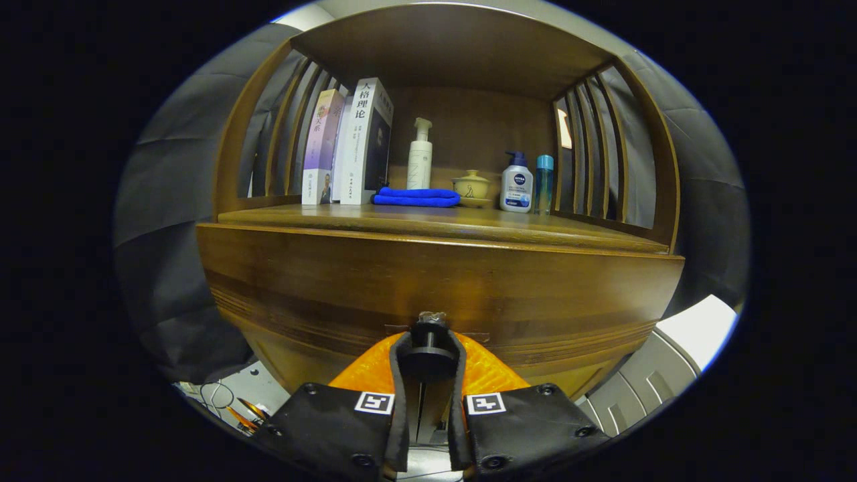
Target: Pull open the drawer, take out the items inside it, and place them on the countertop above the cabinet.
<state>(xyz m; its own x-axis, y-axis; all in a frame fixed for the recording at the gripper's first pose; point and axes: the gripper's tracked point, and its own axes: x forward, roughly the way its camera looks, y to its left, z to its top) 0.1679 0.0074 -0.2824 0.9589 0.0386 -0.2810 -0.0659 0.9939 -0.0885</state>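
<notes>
The gripper (pixel 428 348) is clamping the knob (pixel 429 335) at the drawer (pixel 321 281) front's bottom edge, getting set to pull it open.

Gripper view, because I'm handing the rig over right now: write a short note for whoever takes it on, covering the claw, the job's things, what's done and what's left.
Claw: closed around the dark drawer knob, a finger on each side, apparently pressing it.
Drawer front: looks flush with the cabinet, so likely not pulled open yet; its contents are out of sight.
Countertop: already carries books, a blue cloth, a white pump bottle, a small lidded pot, another pump bottle and a blue bottle, all along the back.
Done: knob reached and gripped.
Left: pull the drawer open, lift out the items, set them on the countertop's bare front strip.
</notes>
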